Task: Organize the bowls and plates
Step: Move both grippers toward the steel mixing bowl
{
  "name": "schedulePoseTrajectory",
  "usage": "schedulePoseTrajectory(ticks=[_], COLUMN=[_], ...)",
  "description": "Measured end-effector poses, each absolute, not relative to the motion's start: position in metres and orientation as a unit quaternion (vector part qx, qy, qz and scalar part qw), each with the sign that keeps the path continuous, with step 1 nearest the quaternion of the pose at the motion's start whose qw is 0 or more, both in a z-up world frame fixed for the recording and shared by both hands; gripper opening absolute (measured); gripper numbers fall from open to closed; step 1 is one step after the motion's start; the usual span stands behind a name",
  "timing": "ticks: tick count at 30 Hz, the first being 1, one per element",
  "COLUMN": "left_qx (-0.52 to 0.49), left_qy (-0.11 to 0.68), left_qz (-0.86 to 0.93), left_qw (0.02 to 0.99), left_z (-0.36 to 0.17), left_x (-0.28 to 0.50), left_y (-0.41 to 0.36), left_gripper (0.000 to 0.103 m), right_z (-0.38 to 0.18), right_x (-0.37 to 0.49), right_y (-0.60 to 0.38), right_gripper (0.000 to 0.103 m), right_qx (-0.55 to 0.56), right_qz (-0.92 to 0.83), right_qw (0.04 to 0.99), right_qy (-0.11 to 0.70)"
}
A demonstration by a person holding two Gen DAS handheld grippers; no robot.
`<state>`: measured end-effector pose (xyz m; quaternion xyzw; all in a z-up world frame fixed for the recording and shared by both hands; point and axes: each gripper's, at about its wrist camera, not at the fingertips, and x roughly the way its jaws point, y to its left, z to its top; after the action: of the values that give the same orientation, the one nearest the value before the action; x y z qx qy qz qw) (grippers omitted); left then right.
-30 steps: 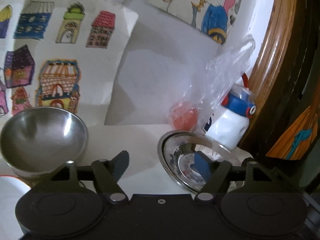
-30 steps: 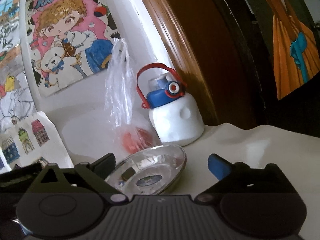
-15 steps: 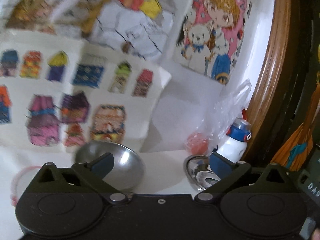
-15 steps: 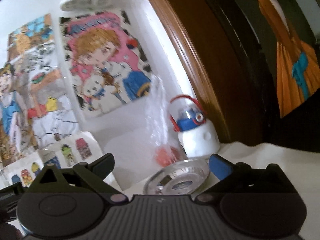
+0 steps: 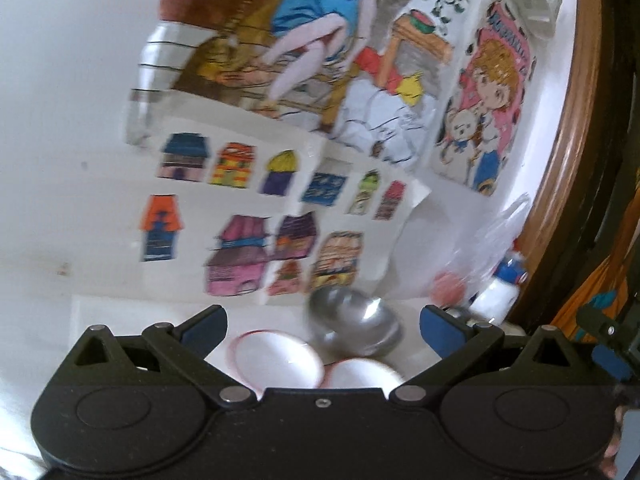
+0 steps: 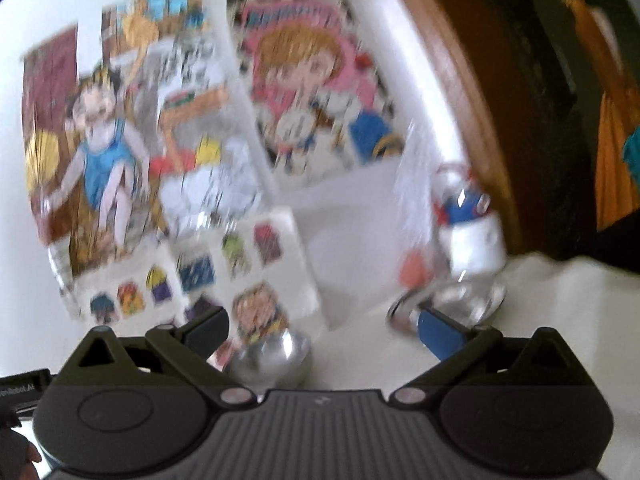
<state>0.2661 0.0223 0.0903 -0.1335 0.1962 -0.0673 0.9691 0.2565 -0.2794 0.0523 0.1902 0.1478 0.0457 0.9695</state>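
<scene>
Bowls [image 5: 352, 320] sit on white table [image 6: 560, 320] below wall drawings [image 5: 280, 220].

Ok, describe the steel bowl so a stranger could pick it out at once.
Find the sheet of coloured house drawings leaning against the white wall. On the table just below its lower right corner sits the steel bowl. It is the only deep, shiny metal one; the two bowls in front of it, and, are white.

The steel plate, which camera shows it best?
The right wrist view: the steel plate lies blurred but mostly open before the white bottle. In the left wrist view only a sliver shows behind the tool's finger.
</scene>
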Motion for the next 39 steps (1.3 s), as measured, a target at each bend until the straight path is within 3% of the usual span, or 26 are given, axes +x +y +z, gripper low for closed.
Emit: schedulePoseTrajectory(ticks=[7, 24, 39], left_qx=[-0.085, -0.020, -0.002], left_qy=[0.273, 0.298, 0.316], left_qz=[-0.067, -0.048, -0.075], left_qw=[0.956, 0.953, 0.946], left_z=[0.087, 0.076, 0.060], left_x=[0.279, 0.353, 0.432], left_y=[0.060, 0.074, 0.022], left_gripper=[0.102, 0.102, 0.102], right_z=[0.053, 0.041, -0.006], right_x=[0.284, 0.365, 0.421], right_y=[-0.238, -0.209, -0.262], right_gripper=[0.103, 0.103, 0.103], right_qx=[0.177, 0.059, 0.166], right_qz=[0.070, 0.022, 0.048], right_qw=[0.957, 0.966, 0.953], right_qy=[0.221, 0.250, 0.250])
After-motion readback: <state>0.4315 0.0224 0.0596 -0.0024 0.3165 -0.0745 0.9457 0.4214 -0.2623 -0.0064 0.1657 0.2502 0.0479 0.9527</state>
